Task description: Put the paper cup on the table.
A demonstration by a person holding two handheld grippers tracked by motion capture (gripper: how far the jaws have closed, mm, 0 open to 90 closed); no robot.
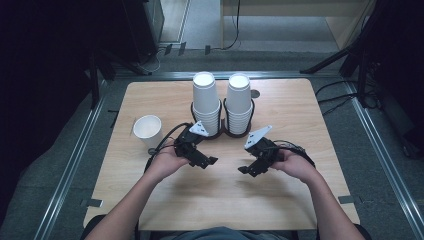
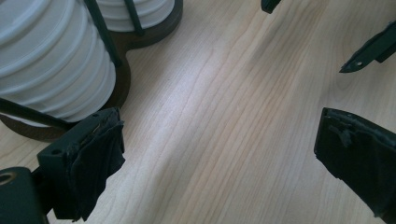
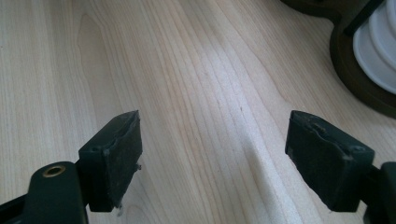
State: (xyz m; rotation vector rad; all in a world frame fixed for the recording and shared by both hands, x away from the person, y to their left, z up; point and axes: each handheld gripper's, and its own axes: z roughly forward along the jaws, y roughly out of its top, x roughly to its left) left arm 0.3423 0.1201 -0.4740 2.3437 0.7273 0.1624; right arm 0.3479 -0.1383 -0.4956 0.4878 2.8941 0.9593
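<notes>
Two stacks of white paper cups stand upside down in a dark double holder [image 1: 223, 131] at the table's middle back: the left stack [image 1: 206, 102] and the right stack [image 1: 239, 102]. A single white cup [image 1: 147, 130] stands upright to the left. My left gripper [image 1: 207, 162] rests low over the table in front of the holder, jaws open and empty. My right gripper [image 1: 248, 171] faces it from the right, also open and empty. In the left gripper view the ribbed left stack [image 2: 51, 60] is close at the upper left, and the right gripper's tips [image 2: 369, 51] show at the upper right.
The wooden table [image 1: 220, 200] has bare room in front of both grippers and to the right of the holder. A small round mark [image 1: 255, 93] lies near the back edge. Metal rails and dark stands surround the table.
</notes>
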